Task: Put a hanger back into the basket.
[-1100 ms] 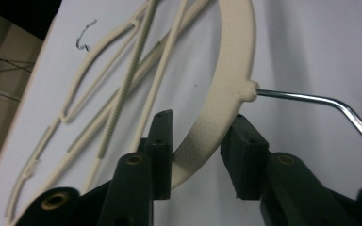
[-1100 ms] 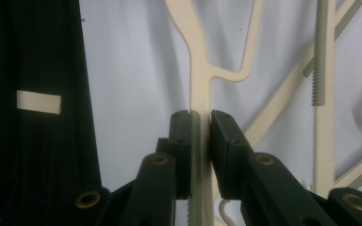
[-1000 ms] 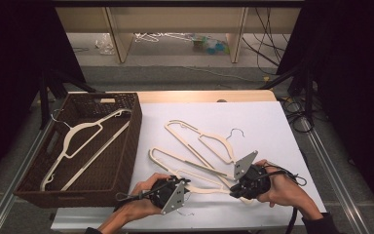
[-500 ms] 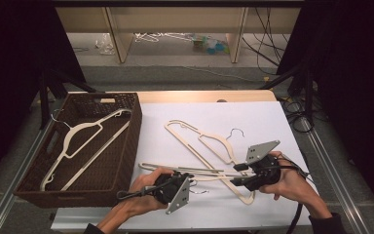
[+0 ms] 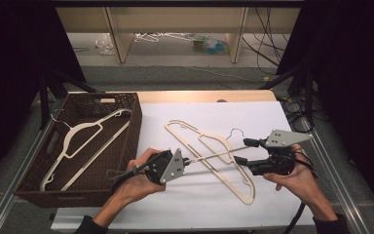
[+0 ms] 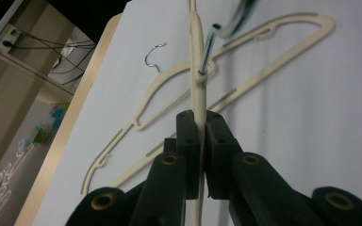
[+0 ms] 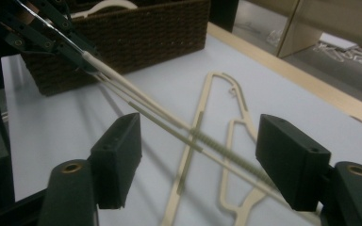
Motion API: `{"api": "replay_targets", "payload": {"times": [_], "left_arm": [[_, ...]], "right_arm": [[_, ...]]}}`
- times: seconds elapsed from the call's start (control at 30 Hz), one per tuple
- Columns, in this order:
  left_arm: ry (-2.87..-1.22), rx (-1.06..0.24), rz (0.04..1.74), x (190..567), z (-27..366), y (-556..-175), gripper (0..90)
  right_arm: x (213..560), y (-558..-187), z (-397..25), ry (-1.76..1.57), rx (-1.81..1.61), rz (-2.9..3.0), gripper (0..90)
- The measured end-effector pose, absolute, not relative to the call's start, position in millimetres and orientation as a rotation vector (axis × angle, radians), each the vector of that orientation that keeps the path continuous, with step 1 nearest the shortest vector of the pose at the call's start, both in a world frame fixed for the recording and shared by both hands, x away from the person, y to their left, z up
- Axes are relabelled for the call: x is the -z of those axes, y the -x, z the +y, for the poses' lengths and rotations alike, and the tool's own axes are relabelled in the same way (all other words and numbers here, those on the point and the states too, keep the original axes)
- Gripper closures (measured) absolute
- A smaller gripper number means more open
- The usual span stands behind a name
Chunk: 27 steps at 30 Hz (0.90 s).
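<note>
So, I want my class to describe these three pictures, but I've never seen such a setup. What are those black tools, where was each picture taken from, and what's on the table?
A person sits at a white table and holds a hand tool in each hand. Each tool has two black fingers that pinch things.

The high view looks down from above. The other two pictures come from cameras riding on the tools, looking along their fingers.

The left gripper is shut on a cream hanger, lifted edge-on off the table. The right gripper is open, its fingers on either side of that hanger.

Another hanger lies flat on the table. A brown basket at the left holds a third hanger.
</note>
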State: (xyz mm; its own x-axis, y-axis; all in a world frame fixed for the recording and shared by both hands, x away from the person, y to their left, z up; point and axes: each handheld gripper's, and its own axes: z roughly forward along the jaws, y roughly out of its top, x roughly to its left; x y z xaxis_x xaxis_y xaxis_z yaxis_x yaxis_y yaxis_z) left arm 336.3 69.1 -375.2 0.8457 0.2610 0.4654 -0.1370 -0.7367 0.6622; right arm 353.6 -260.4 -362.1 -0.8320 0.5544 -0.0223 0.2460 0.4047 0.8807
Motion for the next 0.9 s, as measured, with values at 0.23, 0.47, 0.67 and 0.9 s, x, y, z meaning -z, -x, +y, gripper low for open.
{"api": "replay_targets", "payload": {"times": [0.23,0.47,0.67,0.9], "left_arm": [[-2.225,-0.609,0.234,357,74,-348,85.8],[-2.118,-0.470,0.424,332,87,-363,85.8],[-2.009,-0.350,0.564,303,105,-367,85.9],[-1.912,-0.194,0.618,277,134,-360,85.8]], "right_arm": [[359,-345,-264,-0.700,-1.467,2.253,25.4],[379,-332,-260,-0.702,-1.440,2.317,23.3],[397,-328,-255,-0.702,-1.438,2.352,23.1],[404,-324,-252,-0.692,-1.446,2.394,22.6]]}}
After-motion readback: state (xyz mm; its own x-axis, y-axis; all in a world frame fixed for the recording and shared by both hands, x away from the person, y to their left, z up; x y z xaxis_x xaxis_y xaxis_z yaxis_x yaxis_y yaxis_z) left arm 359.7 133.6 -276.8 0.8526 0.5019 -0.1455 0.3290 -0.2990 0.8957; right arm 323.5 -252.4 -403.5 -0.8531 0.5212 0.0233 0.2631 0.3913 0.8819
